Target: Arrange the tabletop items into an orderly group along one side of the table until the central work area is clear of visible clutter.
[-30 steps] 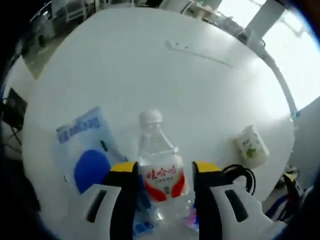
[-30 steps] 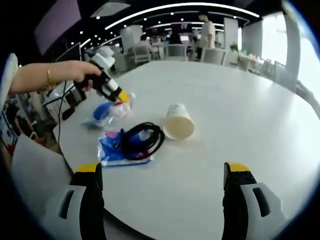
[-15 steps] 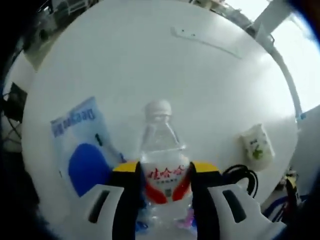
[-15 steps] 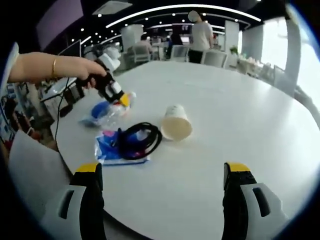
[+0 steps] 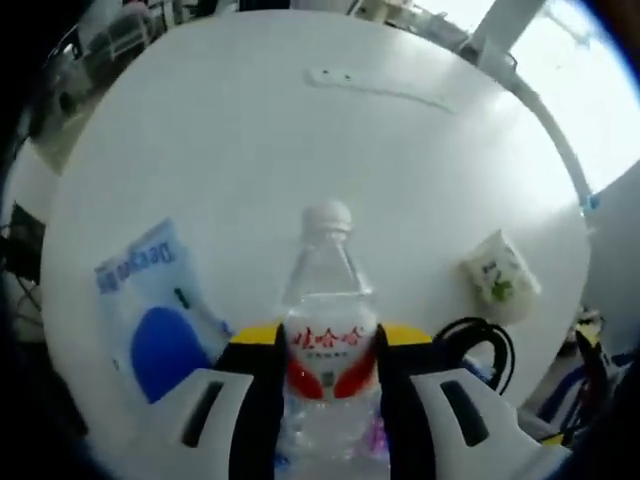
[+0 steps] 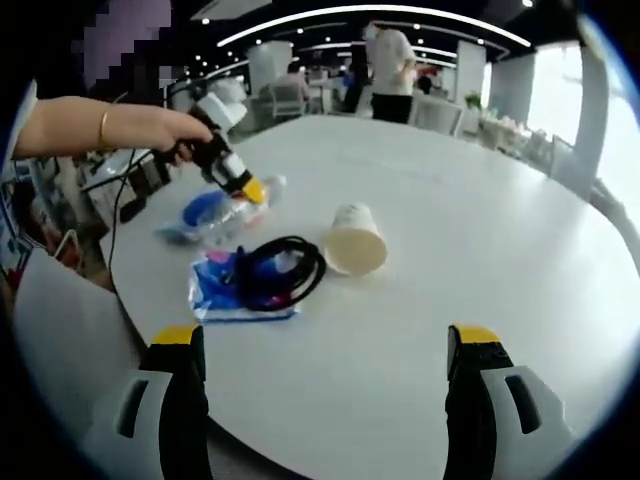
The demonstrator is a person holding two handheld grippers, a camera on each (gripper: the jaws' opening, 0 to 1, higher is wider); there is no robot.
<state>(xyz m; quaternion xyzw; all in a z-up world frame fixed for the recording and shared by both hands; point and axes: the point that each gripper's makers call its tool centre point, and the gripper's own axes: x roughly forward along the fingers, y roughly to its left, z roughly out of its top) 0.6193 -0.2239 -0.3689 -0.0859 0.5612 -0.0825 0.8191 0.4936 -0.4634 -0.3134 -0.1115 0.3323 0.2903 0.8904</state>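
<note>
A wide white round table (image 6: 480, 230) stands in an open office, its far half bare. Near its edge lies the clutter: a blue packet (image 5: 150, 305), a second blue packet under a coiled black cable (image 6: 278, 272), and a paper cup (image 6: 354, 240) tipped on its side, mouth toward the right gripper's camera. The left gripper (image 5: 328, 345) has its yellow-tipped jaws closed against the red label of a clear water bottle (image 5: 328, 330), whose long axis runs forward between them, cap away. The right gripper (image 6: 325, 350) hangs wide apart and empty, well short of the cup. The right gripper view shows the hand (image 6: 160, 128) carrying the left gripper; the left gripper view shows the bottle's label.
</note>
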